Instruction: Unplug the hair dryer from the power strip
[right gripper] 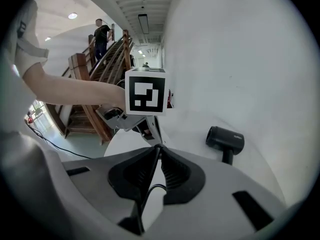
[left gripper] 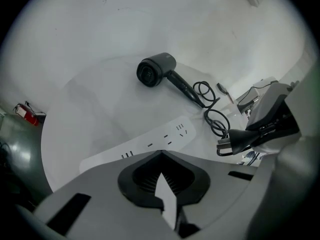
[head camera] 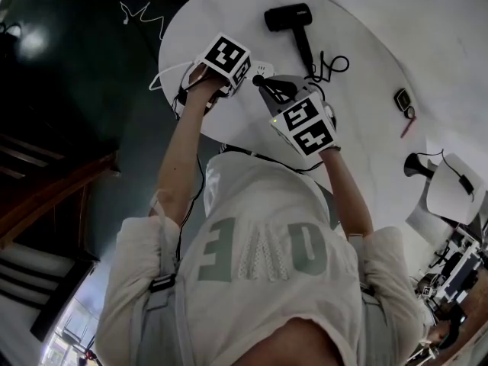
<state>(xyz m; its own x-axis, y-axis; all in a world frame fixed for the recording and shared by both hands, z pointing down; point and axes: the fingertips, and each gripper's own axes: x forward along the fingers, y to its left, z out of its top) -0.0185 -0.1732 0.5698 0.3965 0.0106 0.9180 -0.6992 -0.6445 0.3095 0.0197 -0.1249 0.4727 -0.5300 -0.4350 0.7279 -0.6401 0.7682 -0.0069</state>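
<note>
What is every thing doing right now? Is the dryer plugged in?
Black hair dryer: lying on the white round table, unplugged.
Long white power strip: flat on the table, visible sockets empty.
Black plug: out of the strip, prongs bare, held up.
Black cord: loosely looped on the table.
Right gripper: jaws shut on the plug.
Left gripper: jaws together, by the strip.

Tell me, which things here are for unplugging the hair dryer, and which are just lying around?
For the job:
- hair dryer and its cord
- plug, already out, held by the right hand-held gripper
- power strip
- left hand-held gripper

Just lying about:
- small dark gadget
- reddish pen
</note>
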